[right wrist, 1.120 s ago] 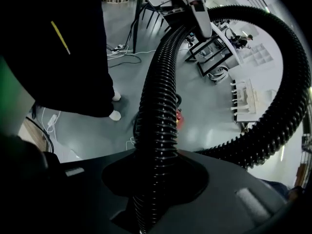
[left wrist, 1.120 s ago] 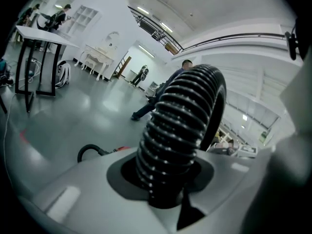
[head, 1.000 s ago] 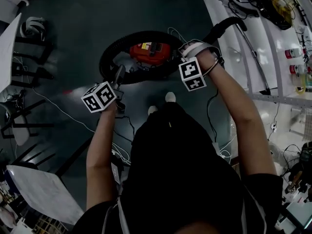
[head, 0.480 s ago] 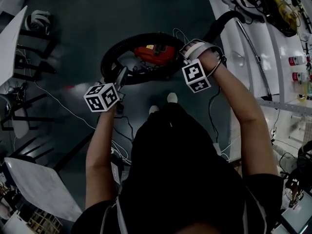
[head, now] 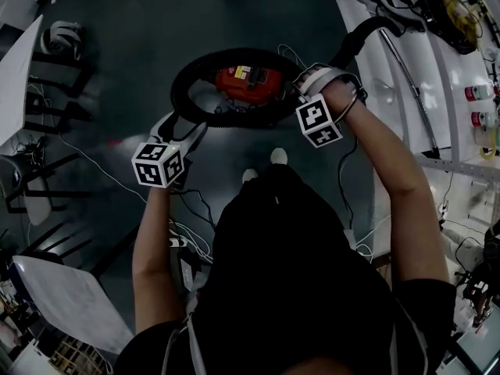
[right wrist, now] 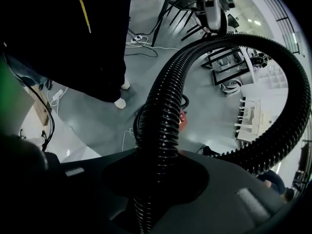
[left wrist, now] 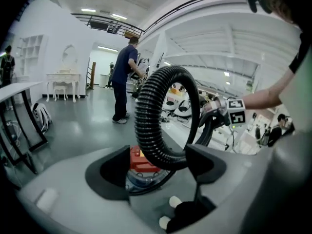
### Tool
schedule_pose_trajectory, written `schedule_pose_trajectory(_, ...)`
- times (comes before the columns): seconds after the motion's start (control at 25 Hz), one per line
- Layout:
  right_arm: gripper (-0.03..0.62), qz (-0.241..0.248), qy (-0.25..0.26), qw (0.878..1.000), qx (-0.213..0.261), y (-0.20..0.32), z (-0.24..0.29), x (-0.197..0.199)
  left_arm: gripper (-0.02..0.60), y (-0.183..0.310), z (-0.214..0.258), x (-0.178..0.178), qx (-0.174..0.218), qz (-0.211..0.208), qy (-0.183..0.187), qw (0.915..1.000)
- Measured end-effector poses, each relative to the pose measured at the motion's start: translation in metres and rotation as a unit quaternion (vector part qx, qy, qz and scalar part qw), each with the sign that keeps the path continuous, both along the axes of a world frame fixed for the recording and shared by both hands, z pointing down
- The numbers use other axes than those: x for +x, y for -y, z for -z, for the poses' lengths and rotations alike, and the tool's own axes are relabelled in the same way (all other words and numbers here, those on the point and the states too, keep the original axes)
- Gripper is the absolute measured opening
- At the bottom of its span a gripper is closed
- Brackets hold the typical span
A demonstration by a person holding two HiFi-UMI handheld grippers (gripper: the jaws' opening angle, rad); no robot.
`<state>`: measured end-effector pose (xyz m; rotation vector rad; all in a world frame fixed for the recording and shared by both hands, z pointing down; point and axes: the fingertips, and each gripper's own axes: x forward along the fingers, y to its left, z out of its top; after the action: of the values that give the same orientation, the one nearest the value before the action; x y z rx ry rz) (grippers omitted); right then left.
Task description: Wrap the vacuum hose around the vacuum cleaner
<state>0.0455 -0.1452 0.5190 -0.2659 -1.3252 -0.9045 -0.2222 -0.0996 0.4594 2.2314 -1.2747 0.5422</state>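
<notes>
Black ribbed hose (head: 228,120): looped round the red vacuum cleaner (head: 248,83), with one stretch running up to the right.
Left gripper (left wrist: 157,164): jaws have just been opening and are wide now. Hose sits between them, not squeezed.
Right gripper (right wrist: 158,175): clamped on the hose.
Meaning: looks like left's letting that coil go, so right has the rest to lay down.

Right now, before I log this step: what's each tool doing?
Left tool: open, jaws just been opening; hose passes between them, not gripped.
Right tool: closed on the hose.
</notes>
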Motion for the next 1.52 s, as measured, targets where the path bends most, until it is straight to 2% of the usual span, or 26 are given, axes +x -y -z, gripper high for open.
schedule_pose_trajectory(0.16, 0.124, 0.010, -0.017, 1.000, -0.001, 0.000, -0.005, 0.009, 0.367, 0.023, 0.028, -0.013, 0.042, -0.005, 0.026, 0.9988)
schedule_pose_trajectory(0.24, 0.124, 0.018, -0.024, 1.000, -0.002, -0.001, -0.008, 0.012, 0.379, 0.037, 0.049, -0.009, 0.065, -0.030, 0.051, 0.9961)
schedule_pose_trajectory(0.32, 0.124, 0.028, -0.030, 0.999, -0.001, -0.002, -0.009, 0.012, 0.383, 0.046, 0.068, 0.006, 0.079, -0.078, 0.078, 0.9908)
schedule_pose_trajectory(0.48, 0.124, 0.046, -0.038, 0.998, 0.003, -0.001, -0.007, 0.005, 0.383, 0.061, 0.097, 0.052, 0.078, -0.188, 0.092, 0.9746)
schedule_pose_trajectory(0.6, 0.124, 0.058, -0.040, 0.997, 0.007, 0.001, -0.003, -0.002, 0.383, 0.075, 0.105, 0.086, 0.094, -0.267, 0.141, 0.9489)
schedule_pose_trajectory(0.68, 0.124, 0.068, -0.043, 0.997, 0.011, 0.003, 0.001, -0.006, 0.387, 0.083, 0.103, 0.105, 0.083, -0.315, 0.161, 0.9318)
schedule_pose_trajectory(0.76, 0.124, 0.076, -0.045, 0.996, 0.016, 0.003, 0.004, -0.008, 0.387, 0.083, 0.094, 0.125, 0.041, -0.366, 0.161, 0.9158)
schedule_pose_trajectory(0.84, 0.124, 0.082, -0.047, 0.995, 0.019, 0.003, 0.006, -0.008, 0.390, 0.079, 0.078, 0.140, -0.011, -0.414, 0.171, 0.8939)
schedule_pose_trajectory(0.92, 0.124, 0.084, -0.047, 0.995, 0.020, 0.002, 0.005, -0.007, 0.390, 0.071, 0.057, 0.148, -0.071, -0.455, 0.190, 0.8670)
schedule_pose_trajectory(1.0, 0.124, 0.082, -0.048, 0.995, 0.019, 0.002, 0.005, -0.005, 0.380, 0.060, 0.035, 0.148, -0.135, -0.489, 0.210, 0.8359)
schedule_pose_trajectory(1.04, 0.124, 0.081, -0.049, 0.995, 0.019, 0.002, 0.004, -0.004, 0.342, 0.054, 0.025, 0.145, -0.160, -0.502, 0.224, 0.8201)
schedule_pose_trajectory(1.08, 0.124, 0.080, -0.050, 0.995, 0.018, 0.002, 0.004, -0.004, 0.268, 0.050, 0.016, 0.142, -0.176, -0.510, 0.237, 0.8078)
schedule_pose_trajectory(1.12, 0.124, 0.080, -0.051, 0.995, 0.018, 0.002, 0.003, -0.003, 0.182, 0.048, 0.010, 0.140, -0.183, -0.513, 0.244, 0.8023)
schedule_pose_trajectory(1.16, 0.124, 0.080, -0.053, 0.995, 0.017, 0.001, 0.001, -0.002, 0.156, 0.048, 0.007, 0.140, -0.186, -0.510, 0.243, 0.8037)
schedule_pose_trajectory(1.2, 0.124, 0.080, -0.055, 0.995, 0.016, 0.000, 0.000, -0.001, 0.150, 0.047, 0.005, 0.141, -0.186, -0.505, 0.235, 0.8097)
schedule_pose_trajectory(1.52, 0.124, 0.087, -0.062, 0.994, 0.021, 0.003, -0.005, 0.011, 0.146, 0.049, 0.019, 0.141, -0.144, -0.456, 0.164, 0.8627)
